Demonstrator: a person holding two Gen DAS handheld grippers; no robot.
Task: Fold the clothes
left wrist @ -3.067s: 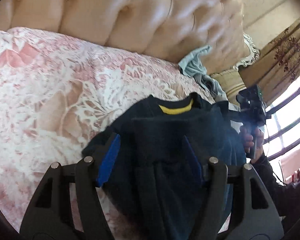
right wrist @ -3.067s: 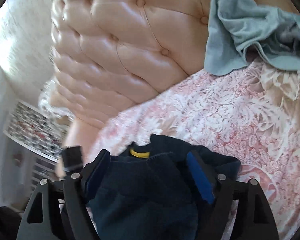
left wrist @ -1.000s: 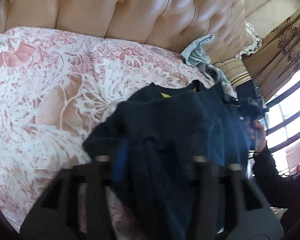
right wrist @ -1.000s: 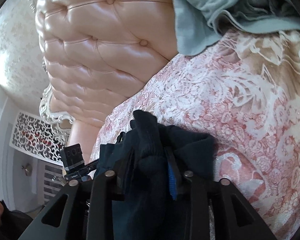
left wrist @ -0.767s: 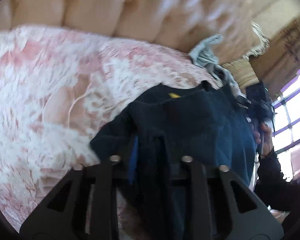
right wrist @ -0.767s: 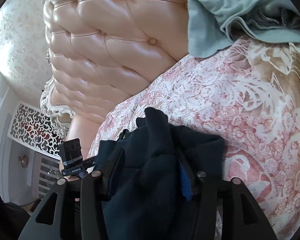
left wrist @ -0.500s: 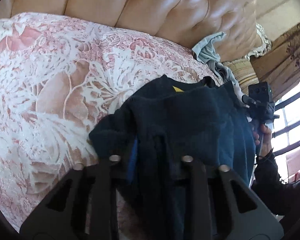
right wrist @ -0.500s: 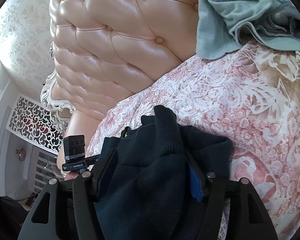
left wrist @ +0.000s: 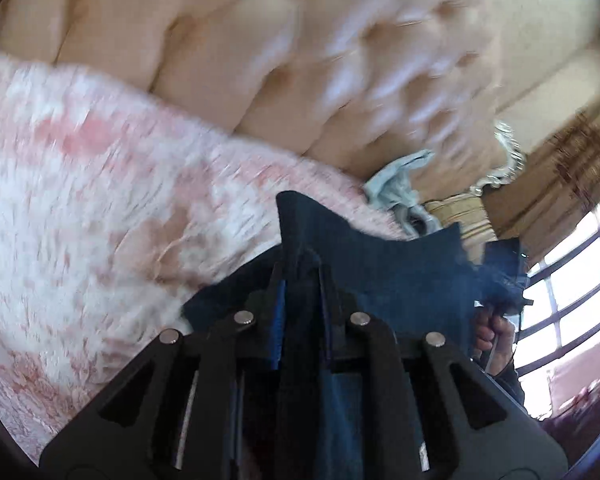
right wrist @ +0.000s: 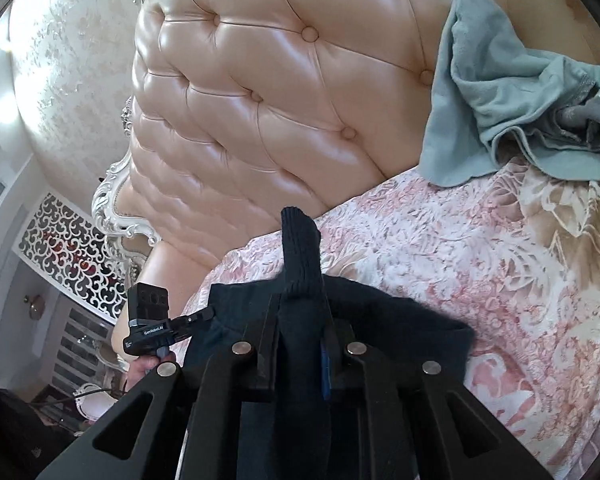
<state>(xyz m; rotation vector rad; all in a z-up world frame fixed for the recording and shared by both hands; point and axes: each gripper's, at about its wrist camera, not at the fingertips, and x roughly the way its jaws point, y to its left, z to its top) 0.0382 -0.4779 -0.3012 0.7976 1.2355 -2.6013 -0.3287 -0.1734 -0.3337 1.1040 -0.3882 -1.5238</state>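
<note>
Nearest in the left wrist view: left gripper [left wrist: 302,292], jaws drawn narrow after just closing further, clamped on a bunched ridge of the navy sweater [left wrist: 400,280]. Blue pad visible on one finger only; the other sunk in dark cloth. Lower part of the garment cut off behind the black gripper body. Whole view smeared by blur, so weave and seams hard to read there.

Same in the right wrist view: right gripper [right wrist: 300,320], jaws likewise just pulled in tight, pinching a thick vertical fold with one ribbed end poking up past the fingertips. Only a sliver of blue pad showing.

Sweater dark navy, knit, crumpled, spanning from one gripper to the other above the pink floral bedspread [right wrist: 480,264]; impossible to tell whether its underside touches the cover. Neckline not to be made out.

Further out, right hand [left wrist: 494,332] half hidden by the sweater's edge; left hand [right wrist: 144,368] mostly masked by its gripper's camera block.

Beyond, a grey-green cloth [right wrist: 500,100] heaped against the tufted headboard [right wrist: 260,100], partly cut off at the frame edge. Farthest, window [left wrist: 572,300], washed out.
</note>
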